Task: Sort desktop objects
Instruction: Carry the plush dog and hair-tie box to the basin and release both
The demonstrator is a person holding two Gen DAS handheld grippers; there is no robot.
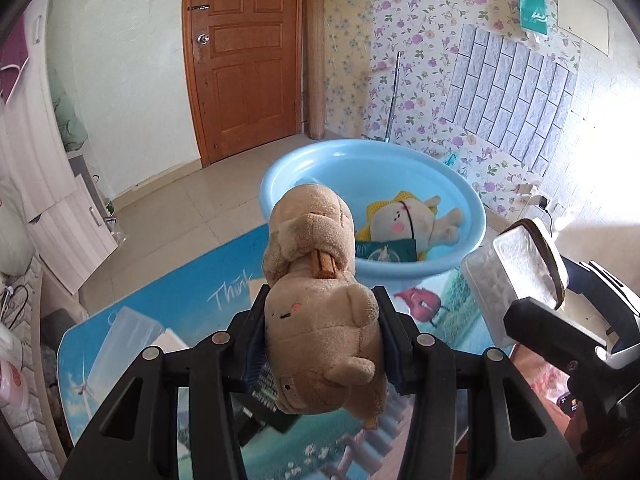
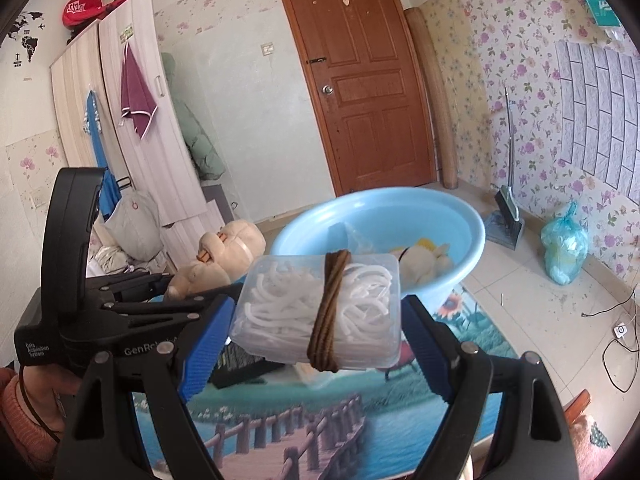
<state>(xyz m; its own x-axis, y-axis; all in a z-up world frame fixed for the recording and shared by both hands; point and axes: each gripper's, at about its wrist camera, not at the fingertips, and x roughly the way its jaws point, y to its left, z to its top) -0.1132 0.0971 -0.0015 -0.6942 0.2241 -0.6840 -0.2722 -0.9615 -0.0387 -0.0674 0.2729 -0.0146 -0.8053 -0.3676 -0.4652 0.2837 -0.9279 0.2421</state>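
My left gripper [image 1: 320,332] is shut on a tan plush toy [image 1: 320,312], held up over the table in front of the blue basin [image 1: 472,216]. Inside the basin lies a cream plush with yellow trim [image 1: 408,224]. My right gripper [image 2: 320,312] is shut on a clear plastic box of white strands [image 2: 324,308] bound with a brown band; that box [image 1: 516,276] also shows at the right of the left wrist view. In the right wrist view the tan plush [image 2: 224,252] and the left gripper [image 2: 160,284] sit to the left, the basin [image 2: 460,252] just behind the box.
The table carries a printed scenic mat [image 1: 192,300] with a clear flat case [image 1: 128,332] and a dark box [image 2: 244,364] on it. Beyond are a tiled floor, a wooden door [image 2: 360,80], a wardrobe [image 2: 120,120], a dustpan [image 2: 508,216] and a blue bag [image 2: 564,248].
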